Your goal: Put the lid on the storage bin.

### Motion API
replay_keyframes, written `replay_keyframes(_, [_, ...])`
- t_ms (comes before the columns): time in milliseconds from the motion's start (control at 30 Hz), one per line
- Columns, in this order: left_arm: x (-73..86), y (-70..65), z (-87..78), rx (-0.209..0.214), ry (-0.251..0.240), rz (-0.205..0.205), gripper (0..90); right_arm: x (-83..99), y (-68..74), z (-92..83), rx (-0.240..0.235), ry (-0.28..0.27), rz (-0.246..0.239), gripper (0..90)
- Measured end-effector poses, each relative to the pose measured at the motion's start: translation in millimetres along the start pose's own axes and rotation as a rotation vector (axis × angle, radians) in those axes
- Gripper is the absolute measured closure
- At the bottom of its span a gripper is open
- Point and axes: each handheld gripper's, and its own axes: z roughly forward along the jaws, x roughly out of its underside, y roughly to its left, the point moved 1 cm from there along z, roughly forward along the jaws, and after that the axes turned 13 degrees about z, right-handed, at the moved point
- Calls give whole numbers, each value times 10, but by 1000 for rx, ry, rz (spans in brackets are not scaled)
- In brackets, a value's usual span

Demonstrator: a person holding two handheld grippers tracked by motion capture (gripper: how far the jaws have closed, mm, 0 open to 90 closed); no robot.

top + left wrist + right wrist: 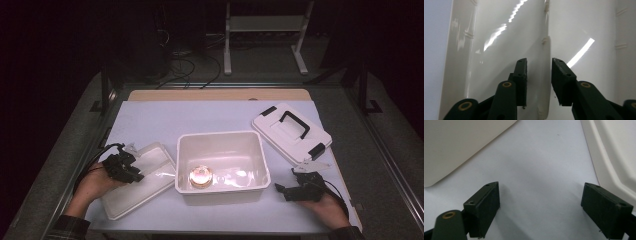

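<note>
- Left gripper (131,170) down on the translucent tray (150,175) lying left of the bin (220,140), jaws narrowed astride the tray's raised ridge (547,75), a small gap showing each side, not yet pinching.
- Right gripper (285,189) idle on the cloth (541,170), jaws wide, empty.
- Round item (200,176) already in bin.
- Likely left: grip tray, seat it in bin, then fit lid (291,131), lying right of the bin.

A tub (220,145) stands in the middle of the table (150,117), with a small round jar (200,177) inside it at the near wall. A tray (145,182) lies flat just left of the tub, under the left gripper (131,172). A handled lid (290,132) lies to the far right. The right gripper (280,189) rests near right, between tub and table edge.
</note>
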Motion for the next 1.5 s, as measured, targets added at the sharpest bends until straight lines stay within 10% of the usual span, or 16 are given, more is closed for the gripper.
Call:
replay_keyframes(800, [-63,-61,11,5,20,36,887,0,0,0,0,0,0,149])
replay_keyframes(1500, [-186,119,-720,-13,-35,57,886,0,0,0,0,0,0,149])
